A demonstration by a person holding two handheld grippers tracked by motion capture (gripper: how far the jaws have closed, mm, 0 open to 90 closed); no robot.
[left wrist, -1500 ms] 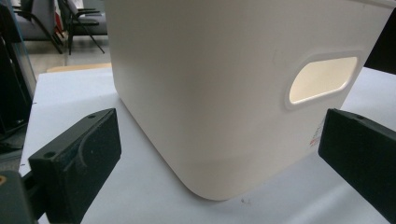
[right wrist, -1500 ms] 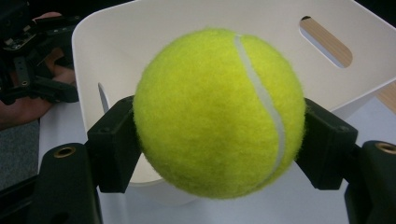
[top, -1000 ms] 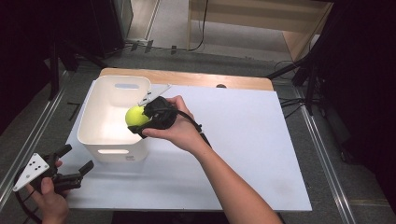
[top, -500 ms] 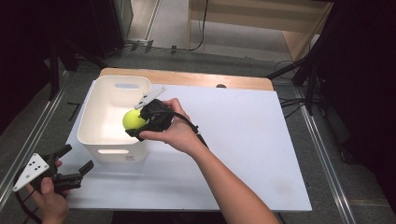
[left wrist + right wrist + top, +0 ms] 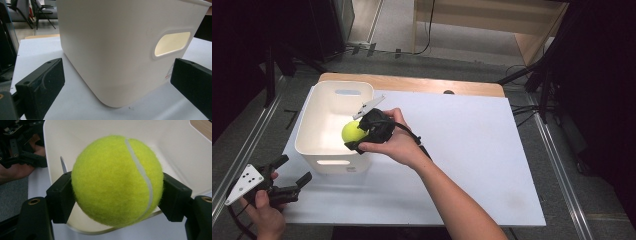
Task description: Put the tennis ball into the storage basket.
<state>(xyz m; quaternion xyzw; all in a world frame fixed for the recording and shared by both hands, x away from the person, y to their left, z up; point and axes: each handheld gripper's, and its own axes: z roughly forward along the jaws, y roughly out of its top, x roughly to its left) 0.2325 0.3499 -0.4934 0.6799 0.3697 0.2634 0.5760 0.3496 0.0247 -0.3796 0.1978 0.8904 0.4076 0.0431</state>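
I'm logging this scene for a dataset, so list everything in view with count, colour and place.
tennis ball: one, yellow-green, clamped in the right gripper above the bin's right rim
bin: one, white, with handle slots, on the board's left part
board: one, white, covering the table
table: one, wooden, far edge showing
right gripper: one, black, over the bin
left gripper: one, black, jaws apart, near the board's left front corner
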